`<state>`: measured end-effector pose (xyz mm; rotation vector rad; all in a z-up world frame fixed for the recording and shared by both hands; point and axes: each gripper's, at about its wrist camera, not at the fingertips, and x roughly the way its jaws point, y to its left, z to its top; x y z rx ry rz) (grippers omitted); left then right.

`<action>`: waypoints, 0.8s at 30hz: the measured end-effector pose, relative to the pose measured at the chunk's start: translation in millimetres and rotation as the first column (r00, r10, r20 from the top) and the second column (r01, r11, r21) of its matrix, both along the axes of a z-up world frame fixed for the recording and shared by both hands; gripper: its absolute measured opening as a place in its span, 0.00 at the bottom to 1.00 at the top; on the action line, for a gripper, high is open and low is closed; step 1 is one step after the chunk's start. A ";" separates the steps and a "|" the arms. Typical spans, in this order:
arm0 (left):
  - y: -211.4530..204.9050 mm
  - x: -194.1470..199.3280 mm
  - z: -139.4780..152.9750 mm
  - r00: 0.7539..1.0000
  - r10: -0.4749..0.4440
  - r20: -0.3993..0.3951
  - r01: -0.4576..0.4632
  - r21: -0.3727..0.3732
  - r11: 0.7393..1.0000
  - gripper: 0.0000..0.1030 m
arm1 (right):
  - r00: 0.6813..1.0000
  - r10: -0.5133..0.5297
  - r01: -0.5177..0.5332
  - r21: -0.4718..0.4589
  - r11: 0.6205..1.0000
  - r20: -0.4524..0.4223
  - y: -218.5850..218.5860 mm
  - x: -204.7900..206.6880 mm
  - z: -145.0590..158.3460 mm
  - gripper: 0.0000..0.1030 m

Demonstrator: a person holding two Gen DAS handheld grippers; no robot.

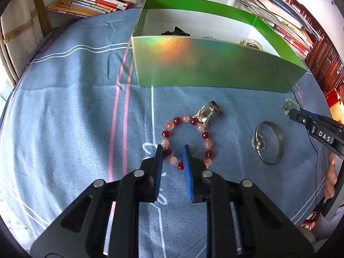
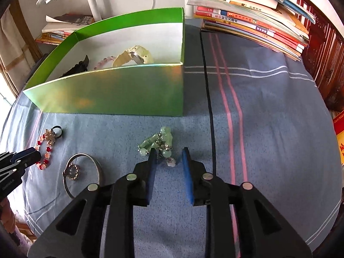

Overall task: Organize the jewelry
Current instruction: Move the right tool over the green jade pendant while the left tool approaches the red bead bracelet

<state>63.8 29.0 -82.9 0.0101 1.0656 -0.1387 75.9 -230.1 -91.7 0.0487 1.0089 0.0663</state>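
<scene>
Three pcs of jewelry loose on the blue cloth (image 1: 64, 107): 1 red-and-pink bead bracelet (image 1: 186, 140) at centre of left view, 1 silver bangle (image 1: 269, 143) to its right, 1 green bead cluster (image 2: 158, 145) mid-frame in right view. One green box (image 2: 120, 90) behind them, upper centre, w/ a pale watch (image 2: 135, 56) inside. Book stacks (image 2: 247, 21) top right. Left gripper (image 1: 173, 153) low, jaws wide, straddling the bracelet's near beads. Right gripper (image 2: 168, 157) jaws wide too, over the cluster's near edge.

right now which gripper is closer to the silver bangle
Hard to call; perhaps left. The left gripper straddles the red bead bracelet beside the silver bangle; the right gripper is at the green charms.
</scene>
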 end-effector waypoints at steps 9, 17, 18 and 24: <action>-2.0 2.3 -1.2 1.000 -0.008 0.003 0.008 0.001 1.000 0.25 | 1.000 -0.013 0.013 0.007 1.000 0.023 0.0 8.0 -0.1 0.24; -3.5 3.4 -1.2 1.000 -0.007 0.004 0.007 0.013 1.000 0.25 | 1.000 -0.012 0.012 -0.002 1.000 0.027 2.8 8.3 -0.7 0.24; -3.8 3.4 -1.1 1.000 -0.006 0.004 0.006 0.015 1.000 0.24 | 1.000 -0.012 0.013 -0.005 1.000 0.029 3.0 7.7 -0.9 0.24; -10.0 4.7 -1.1 1.000 -0.014 0.004 0.014 0.030 0.999 0.24 | 1.000 0.001 0.000 -0.012 1.000 0.031 6.1 4.7 -1.0 0.24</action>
